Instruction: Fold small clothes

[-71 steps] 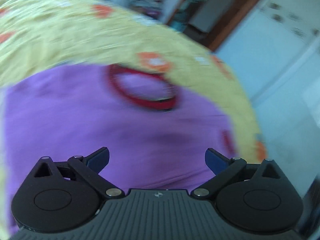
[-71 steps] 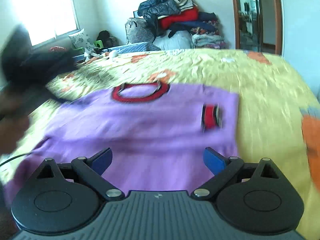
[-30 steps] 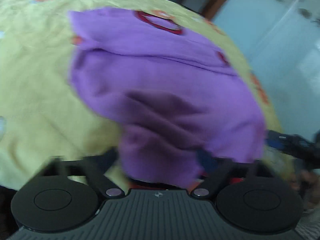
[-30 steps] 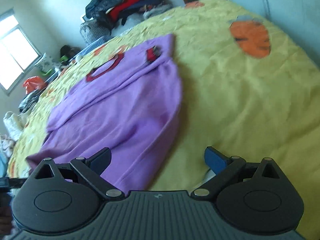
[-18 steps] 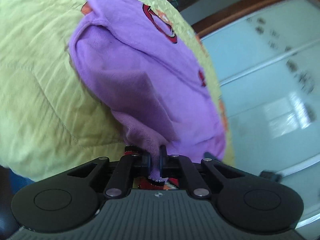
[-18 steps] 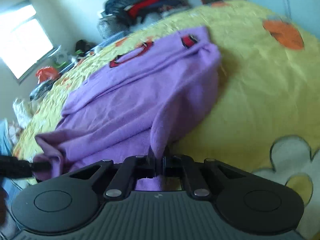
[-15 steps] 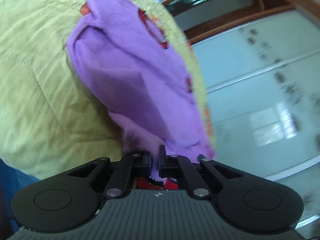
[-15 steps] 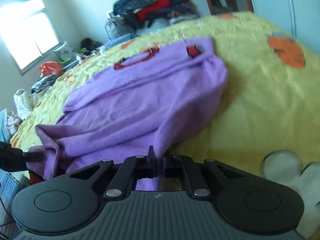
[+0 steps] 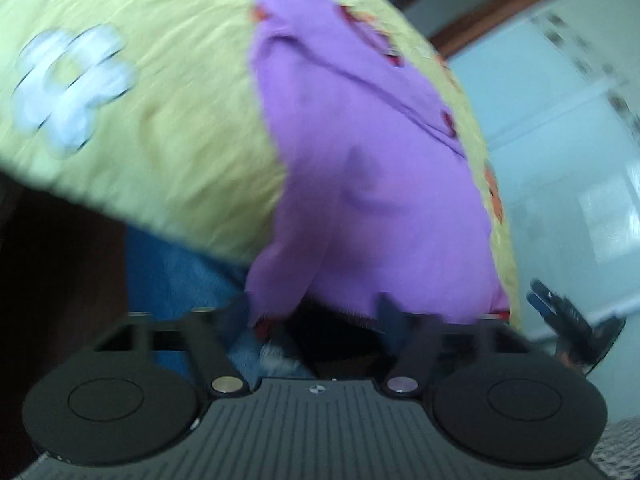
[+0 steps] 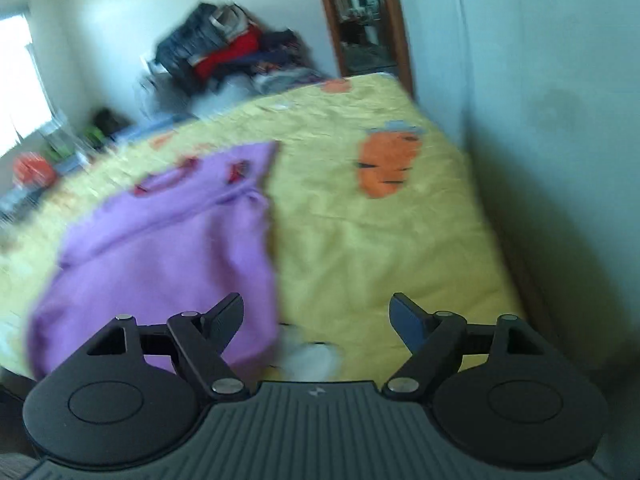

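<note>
Change: both tongs, clamped on the hem half a second ago, are opening, nothing between them.
Left tongs (image 9: 312, 312): purple shirt (image 9: 360, 152) at 12 o'clock.
Right tongs (image 10: 316, 316): shirt at 10 o'clock on bed (image 10: 380, 248).
Meaning: hem dropped; fold likely restarts.

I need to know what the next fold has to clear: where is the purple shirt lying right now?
The purple shirt lies on the yellow bedspread, left of the orange carrot print in the right wrist view, its near hem hanging over the bed's near edge.

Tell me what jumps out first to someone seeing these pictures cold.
The purple shirt with red trim, spread on the yellow bedspread and reaching its near edge. Next, the orange carrot print to its right, and the heap of clothes against the far wall.
</note>
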Demonstrator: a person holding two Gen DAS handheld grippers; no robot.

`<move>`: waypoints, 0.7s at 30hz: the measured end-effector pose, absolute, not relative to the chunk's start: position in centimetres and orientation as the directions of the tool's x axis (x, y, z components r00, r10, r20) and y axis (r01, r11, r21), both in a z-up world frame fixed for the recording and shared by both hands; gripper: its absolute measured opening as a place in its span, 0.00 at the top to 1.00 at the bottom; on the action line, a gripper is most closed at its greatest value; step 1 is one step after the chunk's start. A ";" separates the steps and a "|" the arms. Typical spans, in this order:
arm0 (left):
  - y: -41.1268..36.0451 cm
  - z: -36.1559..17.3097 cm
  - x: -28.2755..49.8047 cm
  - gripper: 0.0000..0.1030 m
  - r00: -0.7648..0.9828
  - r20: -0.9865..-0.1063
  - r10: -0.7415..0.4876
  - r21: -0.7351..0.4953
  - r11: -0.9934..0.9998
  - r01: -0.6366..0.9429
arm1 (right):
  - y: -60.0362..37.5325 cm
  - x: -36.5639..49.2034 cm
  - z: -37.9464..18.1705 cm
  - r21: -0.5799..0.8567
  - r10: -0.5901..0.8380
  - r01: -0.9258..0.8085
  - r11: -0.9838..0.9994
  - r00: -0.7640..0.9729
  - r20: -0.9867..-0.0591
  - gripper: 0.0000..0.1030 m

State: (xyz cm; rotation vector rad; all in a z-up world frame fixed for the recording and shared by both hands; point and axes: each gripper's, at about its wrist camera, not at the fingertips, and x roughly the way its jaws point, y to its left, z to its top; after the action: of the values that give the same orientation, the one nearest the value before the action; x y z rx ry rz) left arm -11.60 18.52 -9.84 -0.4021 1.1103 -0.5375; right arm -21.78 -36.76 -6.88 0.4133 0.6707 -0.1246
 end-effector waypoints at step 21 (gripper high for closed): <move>19.5 -10.0 -9.6 0.94 0.467 -0.580 -0.668 -0.663 0.720 0.205 | -32.2 -17.9 -12.4 0.677 0.361 0.060 0.734 0.809 -0.464 0.93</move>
State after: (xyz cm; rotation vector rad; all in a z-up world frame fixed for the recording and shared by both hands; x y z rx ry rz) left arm -9.61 19.48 -10.01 -0.5585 0.9420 -0.5710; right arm -17.85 -32.21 -12.37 0.7389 0.6190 0.1776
